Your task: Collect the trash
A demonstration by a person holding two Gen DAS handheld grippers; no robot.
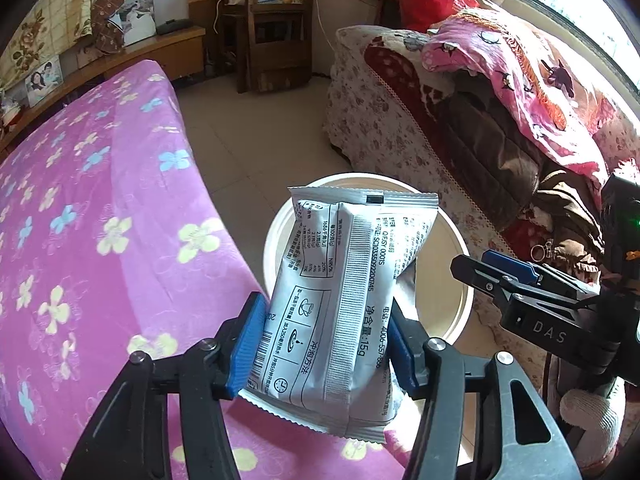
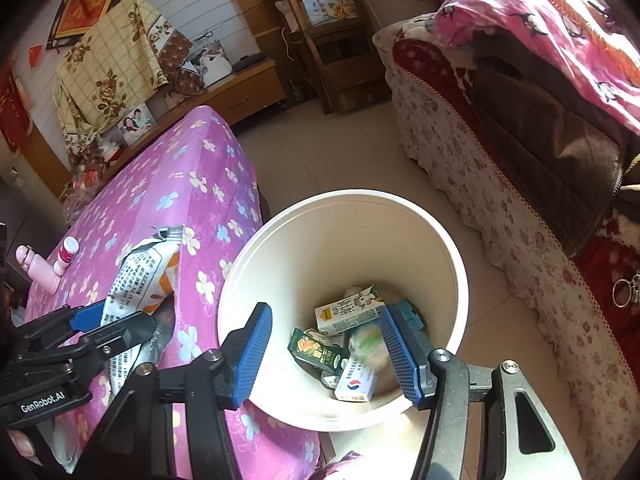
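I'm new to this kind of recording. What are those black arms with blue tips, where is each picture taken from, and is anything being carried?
No robot here: a person carries a hand-held claw in each hand, each with its own camera looking along the fingers. In the left view, the left claw holds a silver snack packet over the white bin. In the right view, the right claw stands open above that bin, nothing between its blue pads; cartons lie inside. On the purple flowered cover lie a pink bottle and a small vial.

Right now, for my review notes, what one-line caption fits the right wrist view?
Right gripper, open and empty, above a white bin holding cartons and wrappers, beside a purple floral bedspread.
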